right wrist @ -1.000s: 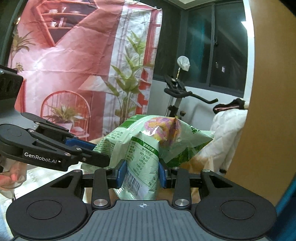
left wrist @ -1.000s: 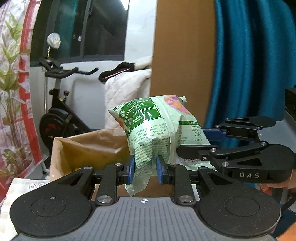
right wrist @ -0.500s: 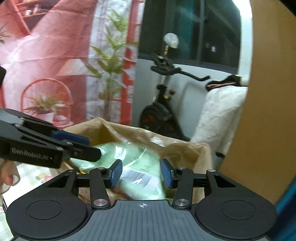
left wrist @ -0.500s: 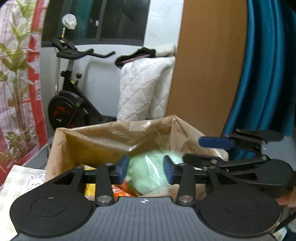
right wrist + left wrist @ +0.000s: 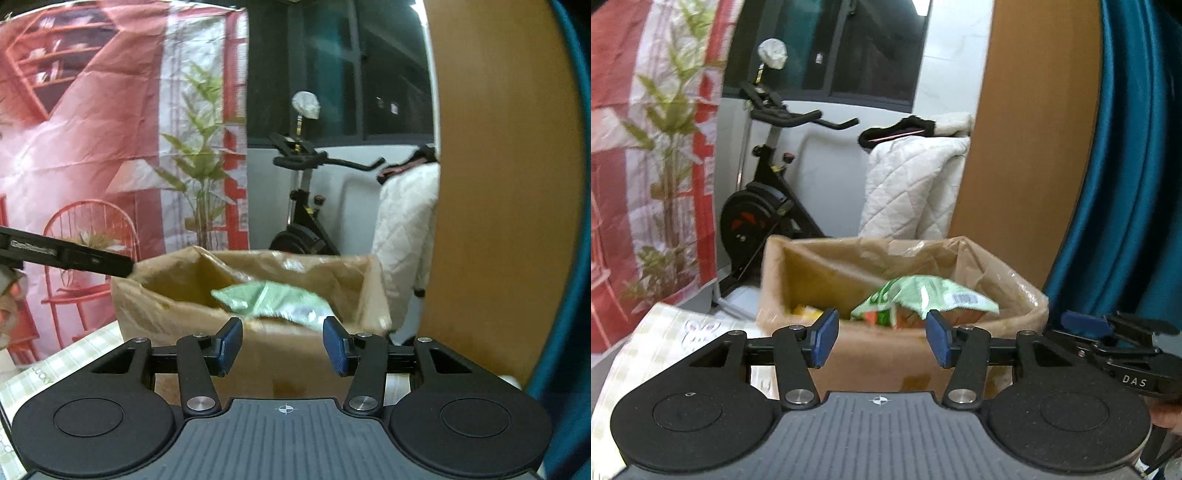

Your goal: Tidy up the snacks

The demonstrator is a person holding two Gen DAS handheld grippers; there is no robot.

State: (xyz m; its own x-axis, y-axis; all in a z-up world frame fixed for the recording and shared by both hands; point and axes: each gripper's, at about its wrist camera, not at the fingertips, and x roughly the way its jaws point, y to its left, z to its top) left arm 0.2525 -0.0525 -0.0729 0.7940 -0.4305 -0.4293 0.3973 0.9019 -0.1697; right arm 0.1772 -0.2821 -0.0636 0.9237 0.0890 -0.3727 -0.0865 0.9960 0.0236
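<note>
A pale green snack bag (image 5: 923, 299) lies inside the brown paper bag (image 5: 1015, 295), its crumpled top and a barcode patch showing just above the front rim; from the right wrist view the same snack bag (image 5: 273, 301) sits a little blurred, leaning toward the right side of the paper bag (image 5: 155, 295). Other packets in yellow and orange (image 5: 803, 310) show beneath and beside it in the left wrist view. The left gripper (image 5: 879, 341) sits just in front of the paper bag with its blue pads (image 5: 824, 341) spread apart; its jaws have just been opening, and nothing is between them. The right gripper (image 5: 282, 345) likewise faces the bag's front wall, jaws parted and empty, with no sure further widening in the last instant. Each tool appears at the edge of the other's view, and a bit of a hand (image 5: 9, 299) shows at the far left. The paper bag stands on a surface covered by a pale checked cloth (image 5: 665, 332). Behind it are a black exercise bike (image 5: 764, 206), a white quilted cover (image 5: 908, 188) draped over something, a dark window (image 5: 857, 48), a red and white printed backdrop with plants (image 5: 110, 140), a wooden panel (image 5: 1030, 129) and a teal curtain (image 5: 1134, 166).
</note>
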